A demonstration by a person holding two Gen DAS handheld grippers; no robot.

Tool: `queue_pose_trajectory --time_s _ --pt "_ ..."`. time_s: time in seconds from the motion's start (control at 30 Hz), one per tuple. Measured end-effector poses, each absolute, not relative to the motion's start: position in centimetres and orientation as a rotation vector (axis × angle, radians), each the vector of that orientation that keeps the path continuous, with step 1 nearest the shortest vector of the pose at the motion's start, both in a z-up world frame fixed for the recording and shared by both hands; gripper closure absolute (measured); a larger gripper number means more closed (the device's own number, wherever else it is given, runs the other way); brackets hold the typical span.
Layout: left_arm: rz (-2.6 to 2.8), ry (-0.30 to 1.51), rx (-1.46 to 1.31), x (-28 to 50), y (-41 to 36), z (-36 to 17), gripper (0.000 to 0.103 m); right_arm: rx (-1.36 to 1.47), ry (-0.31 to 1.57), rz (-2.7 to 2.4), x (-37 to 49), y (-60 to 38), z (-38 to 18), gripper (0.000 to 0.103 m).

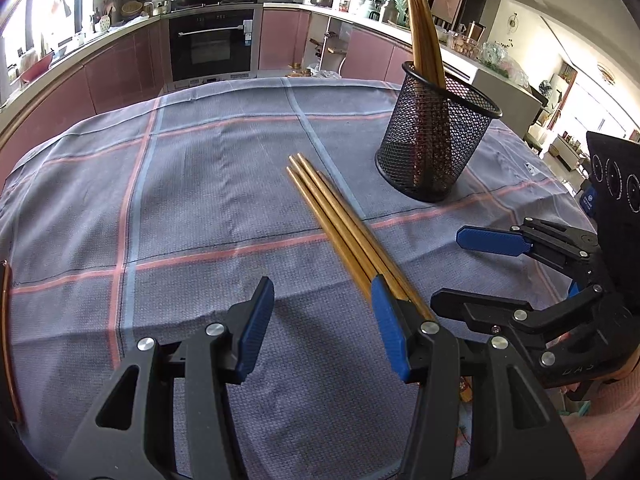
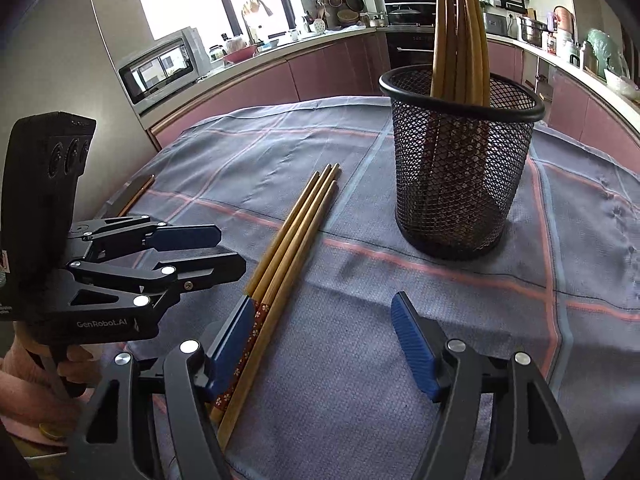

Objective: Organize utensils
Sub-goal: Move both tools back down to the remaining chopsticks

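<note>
Several wooden chopsticks (image 1: pixel 340 224) (image 2: pixel 296 228) lie side by side on the checked tablecloth, thin tips pointing away. A black mesh cup (image 1: pixel 436 140) (image 2: pixel 460 168) stands upright behind them to the right and holds several more chopsticks (image 1: pixel 424 28) (image 2: pixel 460 40). My left gripper (image 1: pixel 322 328) (image 2: pixel 232 250) is open over bare cloth, and the loose chopsticks pass just outside its right finger. My right gripper (image 2: pixel 324 344) (image 1: pixel 448 268) is open. The patterned thick ends of the chopsticks lie between its fingers, close against the left pad (image 2: pixel 236 344).
The grey-blue tablecloth (image 1: pixel 180 200) (image 2: pixel 400 380) covers a round table. A thin brown strip (image 2: pixel 138 194) (image 1: pixel 8 340) lies at its left edge. A hand in a pink sleeve (image 2: pixel 24 360) holds the left gripper. Kitchen counters, an oven (image 1: pixel 212 44) and a microwave (image 2: pixel 160 68) stand behind.
</note>
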State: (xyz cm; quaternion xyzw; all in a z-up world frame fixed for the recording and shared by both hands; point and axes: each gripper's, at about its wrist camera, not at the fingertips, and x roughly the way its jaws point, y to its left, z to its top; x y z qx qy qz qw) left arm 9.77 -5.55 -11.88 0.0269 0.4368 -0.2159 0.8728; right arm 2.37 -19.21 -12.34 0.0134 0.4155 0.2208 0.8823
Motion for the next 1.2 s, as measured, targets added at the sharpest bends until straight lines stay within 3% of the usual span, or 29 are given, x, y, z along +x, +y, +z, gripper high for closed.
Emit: queue_pose_trajectory --time_s 0.43,0.87,0.97,1.03,1.2 --pt "-0.462 0.922 0.082 10.4 -6.1 -12.4 0.053 -0.054 0.871 0.437 2.3 -18.1 -13.0 0.036" --pt "-0.470 0.922 0.102 10.8 -6.8 -12.7 0.051 -0.019 0.881 0.417 2.4 -19.4 -12.8 0.055" --pt "-0.472 0.926 0.103 10.8 -6.7 -12.7 0.058 -0.018 0.884 0.417 2.4 -19.5 -12.8 0.055" --pt "-0.480 0.932 0.103 10.8 -6.6 -12.7 0.069 -0.020 0.884 0.418 2.5 -19.4 -12.8 0.057" --pt "-0.494 0.942 0.107 10.6 -6.5 -12.6 0.074 -0.026 0.886 0.419 2.8 -19.1 -12.7 0.061"
